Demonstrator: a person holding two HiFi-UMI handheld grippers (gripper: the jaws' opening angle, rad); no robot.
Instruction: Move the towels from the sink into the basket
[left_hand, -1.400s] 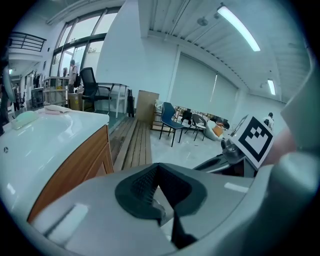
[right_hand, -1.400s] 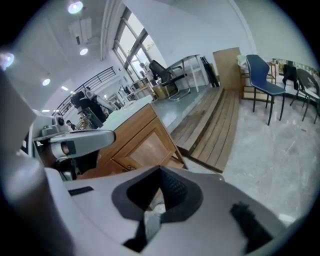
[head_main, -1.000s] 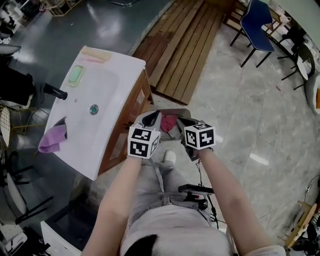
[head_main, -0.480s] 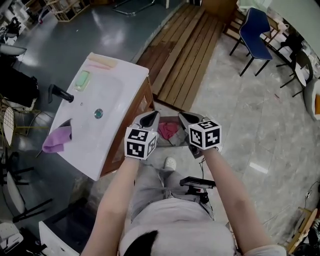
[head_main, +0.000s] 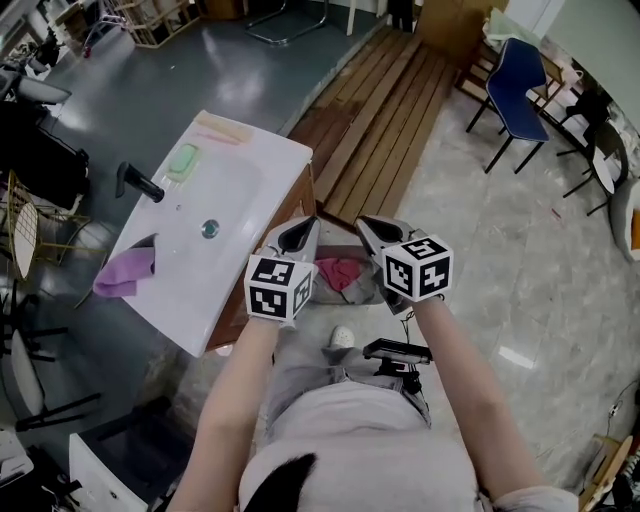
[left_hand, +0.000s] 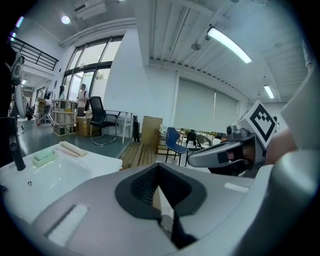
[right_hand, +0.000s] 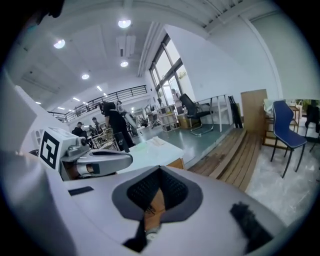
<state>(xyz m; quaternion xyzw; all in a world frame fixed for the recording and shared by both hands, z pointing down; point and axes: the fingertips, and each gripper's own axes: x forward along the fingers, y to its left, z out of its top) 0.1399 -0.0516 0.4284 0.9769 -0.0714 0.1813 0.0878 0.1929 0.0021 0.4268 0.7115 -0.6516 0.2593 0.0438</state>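
Both my grippers lifted over last second: left gripper (head_main: 303, 230), right gripper (head_main: 368, 226), jaws closed tight, nothing held. Pink towel (head_main: 336, 272) lies in basket (head_main: 362, 293) below. Purple towel (head_main: 125, 274) remains on sink (head_main: 205, 190) edge; probably next pickup.
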